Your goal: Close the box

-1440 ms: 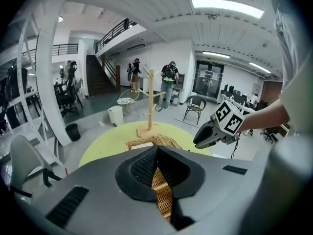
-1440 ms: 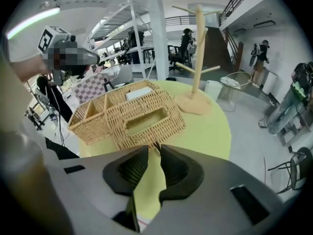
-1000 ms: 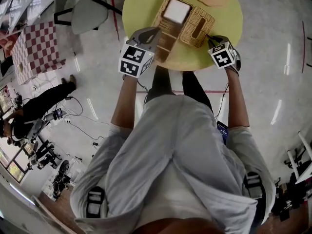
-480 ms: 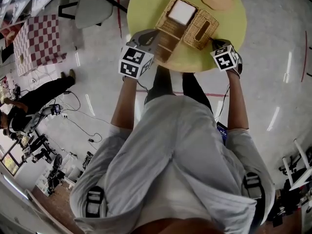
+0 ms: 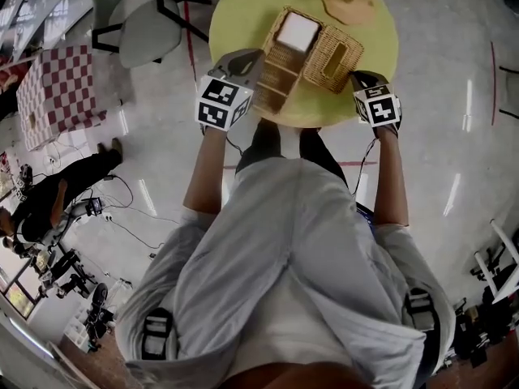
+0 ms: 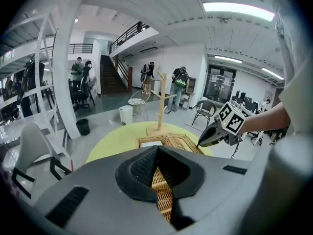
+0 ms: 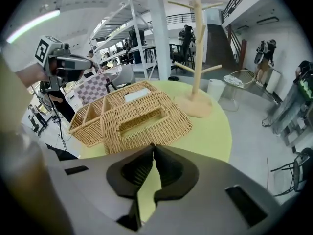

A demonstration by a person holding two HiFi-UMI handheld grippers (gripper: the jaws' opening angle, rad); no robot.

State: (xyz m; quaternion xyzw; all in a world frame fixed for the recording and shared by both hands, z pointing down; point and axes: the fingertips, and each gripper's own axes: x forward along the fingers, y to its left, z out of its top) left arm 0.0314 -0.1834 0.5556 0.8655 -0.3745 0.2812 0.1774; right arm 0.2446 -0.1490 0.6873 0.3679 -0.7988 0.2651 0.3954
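A wicker box (image 5: 280, 67) lies open on the round yellow table (image 5: 243, 10), with a white pad (image 5: 297, 31) in its far compartment. Its slotted lid (image 5: 332, 51) lies flat beside it on the right. My left gripper (image 5: 258, 55) hovers at the box's left near corner, jaw tips together, with wicker showing below them in the left gripper view (image 6: 157, 148). My right gripper (image 5: 354, 77) sits just off the lid's near right corner. Its jaws are closing, tips meeting (image 7: 153, 147), with nothing between them; the lid (image 7: 146, 119) lies just ahead.
A wooden branch stand (image 5: 347, 2) rises at the table's far side, beyond the lid (image 7: 197, 33). A grey chair (image 5: 138, 19) stands left of the table, and a checkered table (image 5: 57, 87) farther left. People stand in the background.
The right gripper has drawn slightly back from the lid's corner toward the table's near edge. The left gripper stays by the box.
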